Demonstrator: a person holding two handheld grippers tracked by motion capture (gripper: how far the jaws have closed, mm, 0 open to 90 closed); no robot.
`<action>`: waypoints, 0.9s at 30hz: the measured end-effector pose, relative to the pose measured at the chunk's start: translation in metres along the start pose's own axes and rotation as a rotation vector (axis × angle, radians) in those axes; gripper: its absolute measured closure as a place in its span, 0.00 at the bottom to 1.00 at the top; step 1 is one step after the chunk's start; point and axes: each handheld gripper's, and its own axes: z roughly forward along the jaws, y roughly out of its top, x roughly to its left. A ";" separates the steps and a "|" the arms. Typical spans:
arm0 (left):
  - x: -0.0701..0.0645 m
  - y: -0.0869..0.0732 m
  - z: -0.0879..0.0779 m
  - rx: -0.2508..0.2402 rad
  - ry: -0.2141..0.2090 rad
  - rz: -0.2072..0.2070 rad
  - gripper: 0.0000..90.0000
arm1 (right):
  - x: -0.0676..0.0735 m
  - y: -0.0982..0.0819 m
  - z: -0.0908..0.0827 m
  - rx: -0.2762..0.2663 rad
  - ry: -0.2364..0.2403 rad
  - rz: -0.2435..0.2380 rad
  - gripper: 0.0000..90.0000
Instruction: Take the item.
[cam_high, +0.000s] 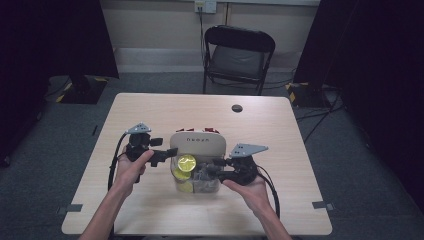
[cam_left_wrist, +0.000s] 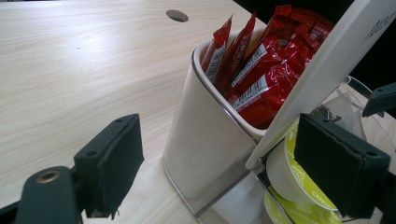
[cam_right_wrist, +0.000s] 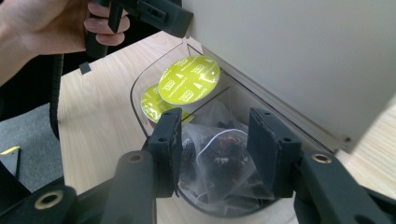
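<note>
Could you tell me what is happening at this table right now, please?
A person at the wooden table works a handheld gripper in each hand over a lidded organiser. The left gripper is open, straddling the edge of the raised white lid, with red sachets in the white compartment behind it. The right gripper is open around clear tea bags in the transparent front section, without pressing on them. Yellow-green capsules sit in the neighbouring section.
</note>
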 end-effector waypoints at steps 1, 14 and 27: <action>0.000 0.000 0.000 0.000 -0.001 -0.004 0.17 | 0.000 0.000 0.002 0.004 0.001 -0.002 0.62; 0.000 -0.001 0.003 0.008 -0.008 -0.003 0.17 | -0.010 -0.002 0.020 0.053 -0.005 0.014 0.61; 0.000 -0.001 0.003 0.011 -0.007 -0.004 0.17 | -0.009 -0.003 0.020 0.047 0.016 0.017 0.91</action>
